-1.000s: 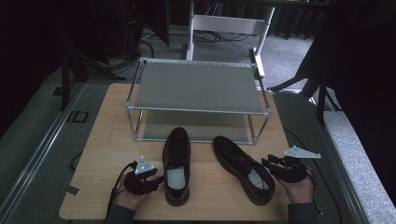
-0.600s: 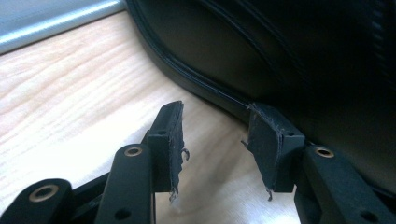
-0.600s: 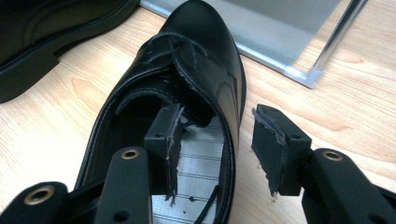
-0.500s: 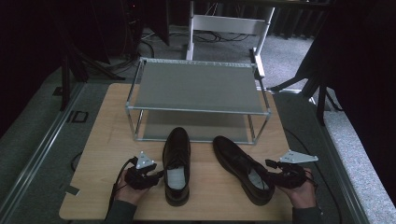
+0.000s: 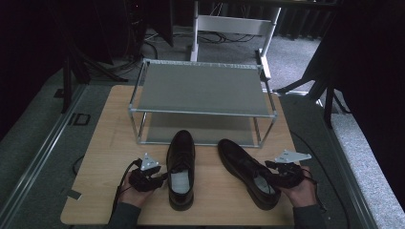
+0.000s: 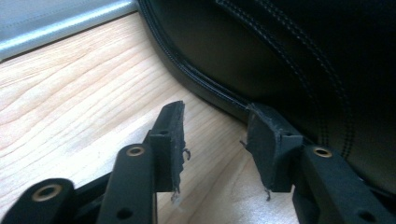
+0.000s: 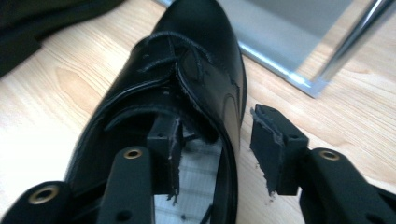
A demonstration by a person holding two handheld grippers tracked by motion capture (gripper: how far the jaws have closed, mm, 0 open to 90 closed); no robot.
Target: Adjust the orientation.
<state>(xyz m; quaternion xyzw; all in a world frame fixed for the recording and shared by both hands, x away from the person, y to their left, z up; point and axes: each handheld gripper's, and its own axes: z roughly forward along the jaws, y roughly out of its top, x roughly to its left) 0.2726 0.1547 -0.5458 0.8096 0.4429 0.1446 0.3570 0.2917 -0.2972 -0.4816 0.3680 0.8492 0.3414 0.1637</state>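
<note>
Near the table's (image 5: 100, 143) front edge, two black shoes lie before the two-tier rack (image 5: 203, 90). My left claw (image 6: 215, 140) gapes empty just beside the left shoe (image 5: 181, 171); its own view shows the welt stitching. My right claw (image 7: 215, 140) straddles the right shoe's (image 7: 187, 84) collar, jaws apart, one inside over the pale insole, seen only close up.

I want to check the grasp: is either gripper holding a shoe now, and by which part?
Nothing is held. The right gripper is open, straddling the right shoe's side wall; the left gripper is open beside the left shoe.
</note>
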